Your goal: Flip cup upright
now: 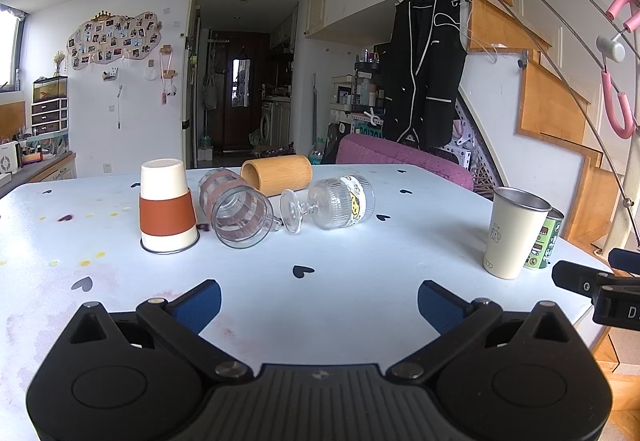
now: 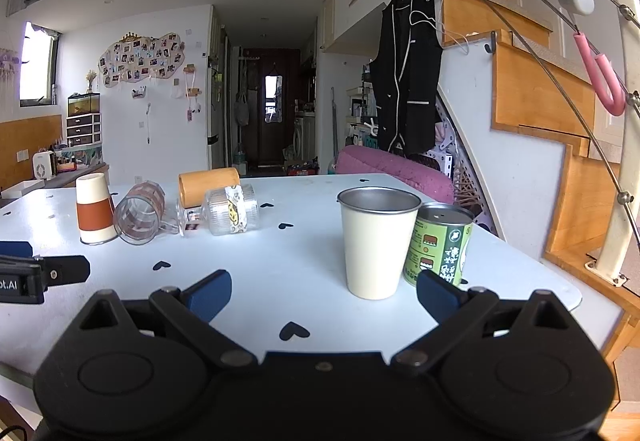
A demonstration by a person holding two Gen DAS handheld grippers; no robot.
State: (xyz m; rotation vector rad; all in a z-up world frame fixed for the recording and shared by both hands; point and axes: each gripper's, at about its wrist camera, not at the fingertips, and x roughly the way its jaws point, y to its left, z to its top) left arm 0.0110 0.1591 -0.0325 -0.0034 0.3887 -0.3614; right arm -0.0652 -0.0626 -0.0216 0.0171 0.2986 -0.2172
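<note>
Jaws of the left gripper (image 1: 319,301) stand wide apart over the near edge of the table (image 1: 360,253), holding nothing; bare white surface with heart marks lies between them and the cups. The right gripper (image 2: 324,295) is likewise spread and empty, its right finger (image 2: 438,299) just in front of the green can (image 2: 438,245). The can touches an upright cream cup (image 2: 376,241) near the table's right edge. Farther in, toward the left edge, a cream cup with an orange band (image 1: 167,207) stands upside down. Just beside it a checked glass mug (image 1: 236,209) lies on its side, then a stemmed glass (image 1: 332,203), also tipped over. Behind them, by the far edge, a wooden cup (image 1: 278,175) lies on its side.
</note>
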